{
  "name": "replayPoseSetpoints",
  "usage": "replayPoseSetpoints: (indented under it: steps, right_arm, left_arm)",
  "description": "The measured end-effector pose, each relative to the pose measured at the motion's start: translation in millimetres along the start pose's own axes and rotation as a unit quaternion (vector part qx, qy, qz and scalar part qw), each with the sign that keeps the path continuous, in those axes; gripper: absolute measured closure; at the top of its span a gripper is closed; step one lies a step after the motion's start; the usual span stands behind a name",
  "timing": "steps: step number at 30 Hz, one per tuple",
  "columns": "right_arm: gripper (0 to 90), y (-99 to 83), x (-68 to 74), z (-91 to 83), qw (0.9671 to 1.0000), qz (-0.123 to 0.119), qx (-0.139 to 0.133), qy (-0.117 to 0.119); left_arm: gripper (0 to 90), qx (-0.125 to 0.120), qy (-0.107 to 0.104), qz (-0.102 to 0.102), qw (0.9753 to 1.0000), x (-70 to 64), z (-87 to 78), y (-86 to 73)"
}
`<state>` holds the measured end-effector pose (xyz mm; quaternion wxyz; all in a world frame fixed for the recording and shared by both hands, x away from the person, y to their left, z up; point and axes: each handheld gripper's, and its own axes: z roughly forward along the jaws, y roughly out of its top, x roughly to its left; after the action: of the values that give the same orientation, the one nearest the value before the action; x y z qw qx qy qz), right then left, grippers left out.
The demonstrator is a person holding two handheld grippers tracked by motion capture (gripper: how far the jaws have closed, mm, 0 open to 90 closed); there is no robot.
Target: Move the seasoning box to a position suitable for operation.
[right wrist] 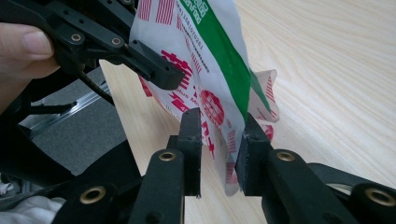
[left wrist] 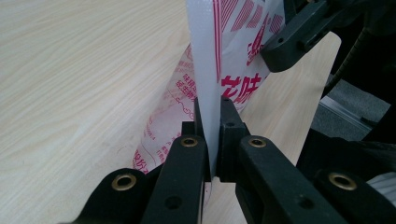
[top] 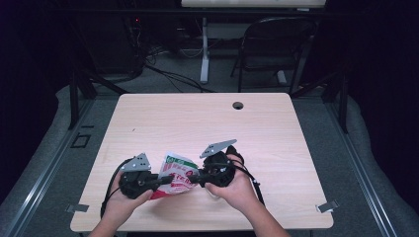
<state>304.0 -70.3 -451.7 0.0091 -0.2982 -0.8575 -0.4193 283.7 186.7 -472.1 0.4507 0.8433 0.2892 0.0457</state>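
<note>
A pale wood table (top: 257, 133) stands in a dim room on grey flooring, with a folding chair (top: 274, 44) and a white table leg (top: 204, 54) behind its far edge and a round cable hole (top: 238, 105) near that edge. Most of the table top is bare; both hands work close to the near edge, left of the middle.

The left hand-held gripper (top: 165, 178) is clamped on a white plastic packet (top: 176, 174) printed in red and green. In the left gripper view its jaws are pressed together on a flat white strip of the packet (left wrist: 205, 74), which rises straight up between them. The left hand (top: 123, 197) grips it from below.

The right hand-held gripper (top: 194, 178) reaches the same packet from the opposite side. In the right gripper view its jaws stand a little apart with the packet (right wrist: 219, 70) hanging between them; the film lies against the right jaw, while a gap shows beside the left one. The left hand-held gripper (right wrist: 161, 72) bites the packet just above there, and a thumb (right wrist: 25, 46) shows behind it. The right hand (top: 237, 187) holds its tool near the table's front.

The packet sits lifted between the two tools, its lower part near or on the table; I cannot tell which. Open table lies to the right and beyond.
</note>
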Motion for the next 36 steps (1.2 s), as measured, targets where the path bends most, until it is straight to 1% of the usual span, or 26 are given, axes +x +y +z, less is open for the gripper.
replayPoseSetpoints:
  steps: [3, 4, 5, 9, 10, 11, 12, 13, 14, 15, 21, 22, 25, 26, 27, 28, 29, 30, 31, 32, 33, 34, 35, 36]
  right_arm:
    - [76.7, -0.1, -1.0, 3.0, 1.0, -0.002, 0.004, 0.003]
    - [77.9, -0.8, -0.8, 6.2, 0.9999, 0.002, 0.004, 0.01]
    - [78.1, -0.8, -1.0, 7.5, 0.9999, -0.001, 0.008, 0.013]
    - [79.4, -1.6, 0.1, 10.8, 0.9998, -0.003, 0.015, 0.015]
    - [81.6, -2.3, 0.7, 12.8, 0.9997, -0.004, 0.018, 0.017]
    - [81.6, -2.3, 0.7, 12.8, 0.9997, -0.004, 0.018, 0.017]
    - [84.5, -3.0, 1.0, 14.2, 0.9995, -0.005, 0.024, 0.021]
    - [84.5, -3.0, 1.0, 14.2, 0.9995, -0.005, 0.024, 0.021]
    - [86.3, -3.6, 1.2, 15.1, 0.9994, -0.004, 0.025, 0.022]
    - [90.0, -4.0, 0.9, 15.5, 0.9992, -0.007, 0.031, 0.025]
    - [90.0, -4.5, 1.0, 15.9, 0.9989, -0.009, 0.036, 0.029]
    - [90.0, -4.6, 1.3, 15.9, 0.9988, -0.011, 0.039, 0.027]
    - [90.0, -5.6, 1.2, 15.6, 0.9989, -0.013, 0.039, 0.023]
    - [90.0, -6.0, 0.6, 15.5, 0.9988, -0.014, 0.039, 0.027]
    - [90.0, -7.1, 0.7, 16.4, 0.9987, -0.012, 0.042, 0.026]
    - [90.0, -8.3, 1.3, 17.4, 0.9987, -0.015, 0.045, 0.02]
    - [90.0, -8.3, 1.3, 17.4, 0.9987, -0.015, 0.045, 0.02]
    - [90.0, -9.8, 0.9, 16.3, 0.9987, -0.015, 0.046, 0.02]
    - [90.0, -9.8, 0.9, 16.3, 0.9987, -0.015, 0.046, 0.02]
    - [90.0, -10.6, 0.2, 15.2, 0.9986, -0.015, 0.045, 0.025]
    - [90.0, -10.6, 0.2, 15.2, 0.9986, -0.015, 0.045, 0.025]
    - [90.0, -11.9, 0.7, 15.7, 0.9988, -0.012, 0.039, 0.026]
    - [90.0, -11.9, 0.7, 15.7, 0.9988, -0.012, 0.039, 0.026]
    - [90.0, -11.6, 0.3, 14.8, 0.9986, -0.017, 0.042, 0.026]
  left_arm:
    - [90.0, 0.002, -0.003, 0.0, 1.0, -0.8, 0.8, -0.9]
    - [90.0, 0.003, -0.004, -0.001, 1.0, -1.2, 1.2, -1.3]
    - [90.0, 0.002, -0.004, 0.001, 1.0, -1.5, 1.9, -1.7]
    - [90.0, 0.004, -0.007, 0.001, 1.0, -3.2, 3.7, -2.6]
    - [90.0, 0.008, -0.007, 0.003, 0.9999, -4.2, 4.5, -2.9]
    - [90.0, 0.008, -0.007, 0.003, 0.9999, -4.2, 4.5, -2.9]
    - [90.0, 0.01, -0.007, 0.005, 0.9999, -5.1, 5.7, -3.6]
    - [90.0, 0.01, -0.007, 0.005, 0.9999, -5.1, 5.7, -3.6]
    - [90.0, 0.012, -0.006, 0.006, 0.9999, -5.7, 6.3, -4.2]
    - [90.0, 0.013, -0.006, 0.005, 0.9999, -5.9, 6.6, -4.6]
    - [89.8, 0.014, -0.006, 0.006, 0.9999, -7.1, 8.5, -8.6]
    - [89.8, 0.019, -0.011, 0.005, 0.9997, -7.4, 9.8, -10.1]
    - [87.8, 0.026, -0.014, 0.007, 0.9995, -8.4, 12.5, -11.9]
    - [86.3, 0.027, -0.015, 0.007, 0.9995, -9.6, 14.7, -13.1]
    - [84.4, 0.031, -0.011, 0.01, 0.9994, -10.4, 15.8, -13.6]
    - [82.0, 0.028, -0.006, 0.01, 0.9995, -12.5, 18.4, -15.7]
    - [80.7, 0.028, -0.006, 0.01, 0.9995, -12.5, 18.4, -15.7]
    - [78.1, 0.027, -0.013, 0.009, 0.9995, -12.7, 19.4, -17.7]
    - [78.1, 0.028, -0.011, 0.01, 0.9995, -12.9, 19.5, -19.0]
    - [72.1, 0.021, -0.005, 0.007, 0.9997, -13.1, 19.1, -23.8]
    - [70.0, 0.021, -0.005, 0.007, 0.9997, -13.1, 19.1, -23.8]
    - [67.5, 0.012, -0.003, 0.007, 0.9999, -12.4, 17.7, -29.1]
    - [65.5, 0.012, -0.003, 0.007, 0.9999, -12.4, 17.7, -29.1]
    - [63.3, 0.006, 0.008, 0.007, 0.9999, -12.2, 16.3, -34.4]
